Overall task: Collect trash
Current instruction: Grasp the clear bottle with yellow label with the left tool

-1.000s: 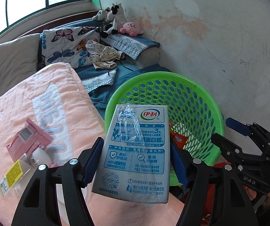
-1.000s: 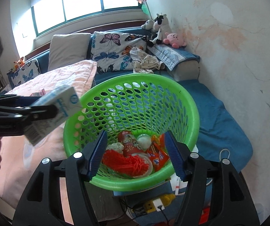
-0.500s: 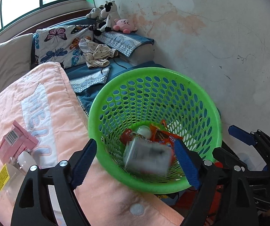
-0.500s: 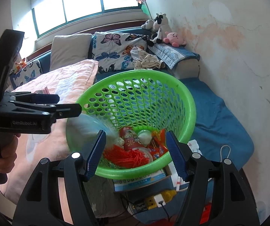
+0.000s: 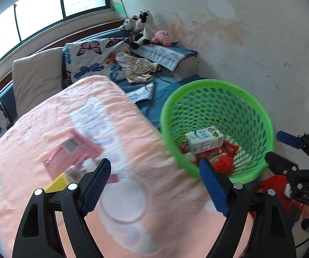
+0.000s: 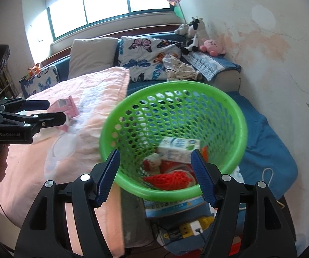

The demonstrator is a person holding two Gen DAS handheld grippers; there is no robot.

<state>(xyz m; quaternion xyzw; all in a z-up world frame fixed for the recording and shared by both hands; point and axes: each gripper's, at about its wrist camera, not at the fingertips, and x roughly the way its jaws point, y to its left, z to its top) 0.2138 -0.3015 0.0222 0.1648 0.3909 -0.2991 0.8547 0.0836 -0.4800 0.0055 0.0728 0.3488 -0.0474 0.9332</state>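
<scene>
A green mesh basket (image 5: 216,90) (image 6: 176,86) stands beside the bed. A white and blue milk carton (image 5: 205,143) (image 6: 179,148) lies inside it on top of red and orange wrappers. My left gripper (image 5: 154,185) is open and empty over the pink blanket (image 5: 68,118), left of the basket; it also shows in the right wrist view (image 6: 55,110). A pink box (image 5: 72,153) (image 6: 65,106) and a clear plastic bottle (image 5: 79,169) lie on the blanket just ahead of it. My right gripper (image 6: 155,176) is open and empty at the basket's near rim.
A sofa with a butterfly cushion (image 6: 148,56) and plush toys (image 6: 197,36) stands at the back. A stained wall (image 5: 251,43) is on the right. A power strip (image 6: 188,230) and a box lie on the floor under the basket. A blue mat (image 6: 266,142) lies right.
My left gripper let go of the milk carton, which fell into the basket. The left gripper then swung left over the blanket. The right gripper stayed open at the basket.
</scene>
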